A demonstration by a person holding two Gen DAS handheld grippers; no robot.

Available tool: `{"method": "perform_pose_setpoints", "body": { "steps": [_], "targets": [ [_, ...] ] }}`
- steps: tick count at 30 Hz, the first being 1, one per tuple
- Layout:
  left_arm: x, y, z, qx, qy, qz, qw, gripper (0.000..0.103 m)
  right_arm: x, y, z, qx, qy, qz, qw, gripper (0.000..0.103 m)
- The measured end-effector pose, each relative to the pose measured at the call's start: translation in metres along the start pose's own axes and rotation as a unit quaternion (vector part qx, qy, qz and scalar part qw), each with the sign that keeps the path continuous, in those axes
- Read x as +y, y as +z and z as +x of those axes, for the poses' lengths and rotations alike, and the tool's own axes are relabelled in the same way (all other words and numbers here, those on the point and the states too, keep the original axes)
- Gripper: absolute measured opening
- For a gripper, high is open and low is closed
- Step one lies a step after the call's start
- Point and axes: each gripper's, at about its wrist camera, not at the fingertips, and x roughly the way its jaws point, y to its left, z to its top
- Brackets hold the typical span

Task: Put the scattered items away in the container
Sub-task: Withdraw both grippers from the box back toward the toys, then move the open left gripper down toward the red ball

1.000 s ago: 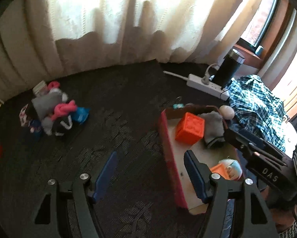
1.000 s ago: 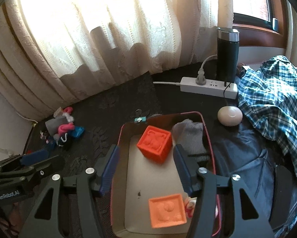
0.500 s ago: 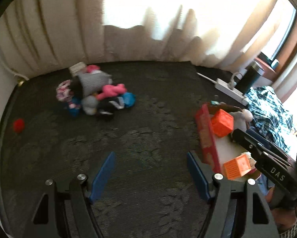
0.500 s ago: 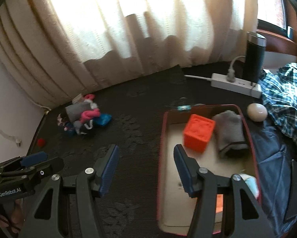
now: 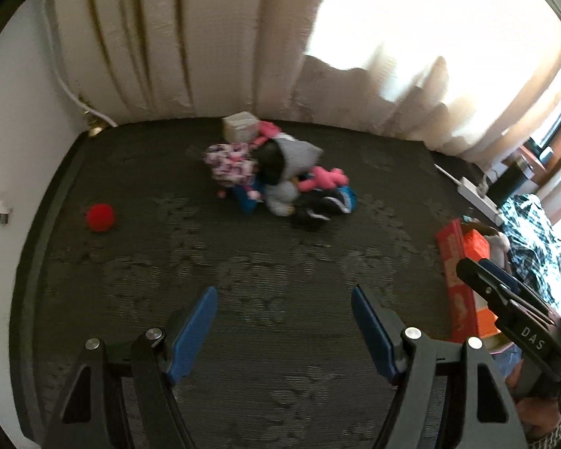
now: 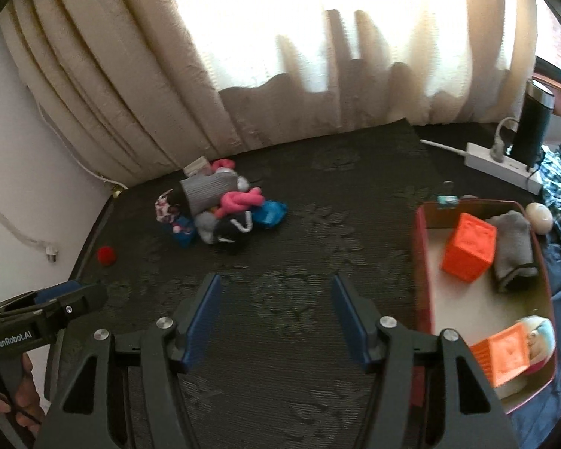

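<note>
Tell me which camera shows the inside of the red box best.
The right wrist view: the red box lies open to it, with its orange blocks and grey sock. The left wrist view catches only its outer wall, partly behind the right tool.

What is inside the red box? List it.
In the red box: two orange blocks, a grey rolled sock and a pale round toy. Anything beneath them is hidden.

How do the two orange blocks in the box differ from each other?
The far orange block stands clear in the middle of the box, beside a rolled grey sock. The near orange block sits at the box's near end, pressed against a round white toy. The far one shows deeper orange, the near one paler. Both are embossed cubes.
</note>
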Motion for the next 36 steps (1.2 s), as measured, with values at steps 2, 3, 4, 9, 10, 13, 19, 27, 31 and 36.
{"method": "perform_pose_setpoints", "body": {
  "steps": [2,3,4,9,10,13,19,27,31,36],
  "targets": [
    [0.017,0.003,0.001,0.001,0.003,-0.007,1.0,0.076,0.01,-0.001,0.006,0.002,-0.002,0.0,1.0,0.065],
    [0.026,0.005,0.002,0.001,0.004,-0.011,0.9999,0.076,0.015,-0.001,0.009,0.004,-0.004,0.0,1.0,0.065],
    [0.035,0.006,0.003,0.001,0.004,-0.015,0.9999,0.076,0.02,-0.001,0.012,0.006,-0.005,0.0,1.0,0.065],
    [0.079,0.016,0.013,0.008,0.011,-0.038,0.9992,0.076,0.038,0.0,0.027,0.013,-0.016,0.003,1.0,0.065],
    [0.088,0.017,0.016,0.009,0.014,-0.043,0.9989,0.076,0.041,0.0,0.03,0.015,-0.018,0.003,1.0,0.065],
    [0.111,0.02,0.024,0.014,0.02,-0.062,0.9978,0.076,0.048,0.001,0.039,0.022,-0.025,0.004,0.999,0.065],
    [0.161,0.027,0.044,0.02,0.043,-0.097,0.9941,0.076,0.054,0.002,0.056,0.038,-0.041,0.009,0.998,0.065],
    [0.214,0.042,0.066,0.018,0.074,-0.133,0.9882,0.076,0.047,0.005,0.074,0.056,-0.067,0.02,0.996,0.066],
    [0.223,0.048,0.081,0.025,0.09,-0.124,0.9879,0.076,0.047,0.005,0.089,0.07,-0.069,0.023,0.995,0.066],
    [0.229,0.056,0.102,0.036,0.101,-0.118,0.9872,0.076,0.051,0.005,0.105,0.082,-0.068,0.018,0.994,0.066]
  ]
}}
